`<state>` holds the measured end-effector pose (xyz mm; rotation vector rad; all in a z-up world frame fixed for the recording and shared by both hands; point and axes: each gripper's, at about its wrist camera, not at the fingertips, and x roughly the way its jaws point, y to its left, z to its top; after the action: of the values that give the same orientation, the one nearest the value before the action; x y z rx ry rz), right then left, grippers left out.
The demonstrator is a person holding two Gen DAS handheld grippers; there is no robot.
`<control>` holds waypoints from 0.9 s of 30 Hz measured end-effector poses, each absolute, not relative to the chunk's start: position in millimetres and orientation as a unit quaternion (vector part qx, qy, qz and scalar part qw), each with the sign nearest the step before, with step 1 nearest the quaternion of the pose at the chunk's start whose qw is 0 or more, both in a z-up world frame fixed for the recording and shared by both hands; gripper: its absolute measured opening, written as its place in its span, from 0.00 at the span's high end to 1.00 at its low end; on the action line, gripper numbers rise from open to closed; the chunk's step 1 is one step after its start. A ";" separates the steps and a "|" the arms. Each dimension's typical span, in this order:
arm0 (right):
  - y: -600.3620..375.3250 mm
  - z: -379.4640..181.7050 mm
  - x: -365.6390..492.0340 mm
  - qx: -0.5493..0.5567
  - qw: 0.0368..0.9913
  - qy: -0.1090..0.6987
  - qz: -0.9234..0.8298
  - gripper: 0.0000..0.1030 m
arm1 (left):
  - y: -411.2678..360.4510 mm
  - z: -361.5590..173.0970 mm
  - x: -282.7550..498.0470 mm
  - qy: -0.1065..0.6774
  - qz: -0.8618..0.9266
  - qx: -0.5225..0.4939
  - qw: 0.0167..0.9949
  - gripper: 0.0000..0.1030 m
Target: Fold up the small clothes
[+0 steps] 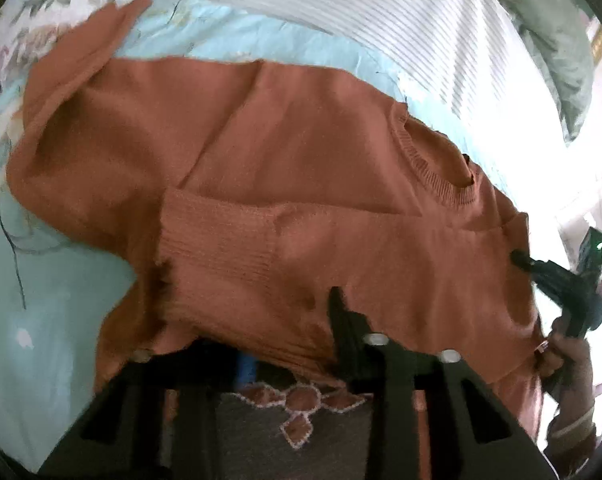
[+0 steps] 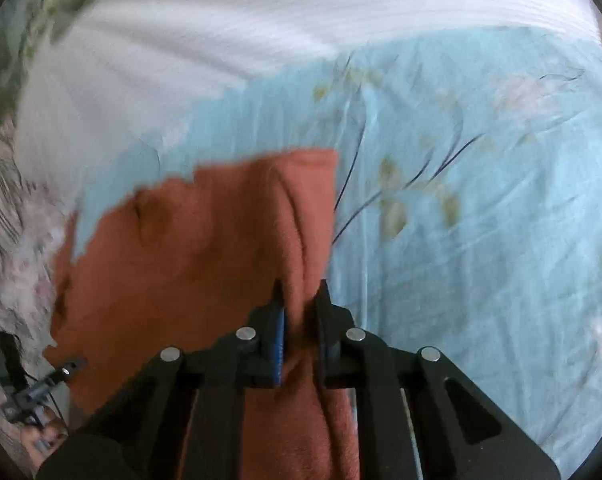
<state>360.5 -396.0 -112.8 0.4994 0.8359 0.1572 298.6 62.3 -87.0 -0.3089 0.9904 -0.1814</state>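
A rust-orange knit sweater (image 1: 285,184) lies spread on a light blue floral bedsheet (image 1: 53,288). One sleeve with a ribbed cuff is folded across its body, and the neckline faces right. My left gripper (image 1: 301,320) is at the sweater's near edge with fabric draped over it; only its right finger (image 1: 343,320) shows. My right gripper (image 2: 301,300) is shut on a fold of the sweater (image 2: 205,240) and holds it above the sheet (image 2: 481,220). It also shows in the left wrist view (image 1: 519,258), pinching the sweater's right side.
A white ribbed blanket (image 1: 361,12) lies at the back of the bed, also in the right wrist view (image 2: 221,32). A green floral pillow (image 1: 553,48) sits at the far right. A brown patterned fabric (image 1: 297,412) is under my left gripper.
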 end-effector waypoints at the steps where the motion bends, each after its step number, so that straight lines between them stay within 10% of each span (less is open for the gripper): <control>1: -408.8 -107.4 356.7 0.251 0.885 0.387 0.068 0.88 | 58.5 -81.3 299.7 0.463 -0.096 -0.141 0.870 0.95; 15: -428.2 -94.4 322.6 0.258 0.889 0.374 0.045 0.81 | 23.7 -89.0 327.2 0.441 -0.105 -0.063 0.889 0.92; 19: -403.4 -112.1 318.4 0.220 0.877 0.421 0.081 0.62 | 22.4 -87.4 324.1 0.436 -0.102 -0.058 0.892 0.92; 27: -414.0 -100.8 304.1 0.244 0.879 0.406 0.053 0.54 | 61.0 -77.4 311.5 0.422 -0.036 -0.064 0.903 0.73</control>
<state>304.1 -414.0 -100.8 0.5080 0.8462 0.1100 311.5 61.0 -77.4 -0.1326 0.8728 -0.0746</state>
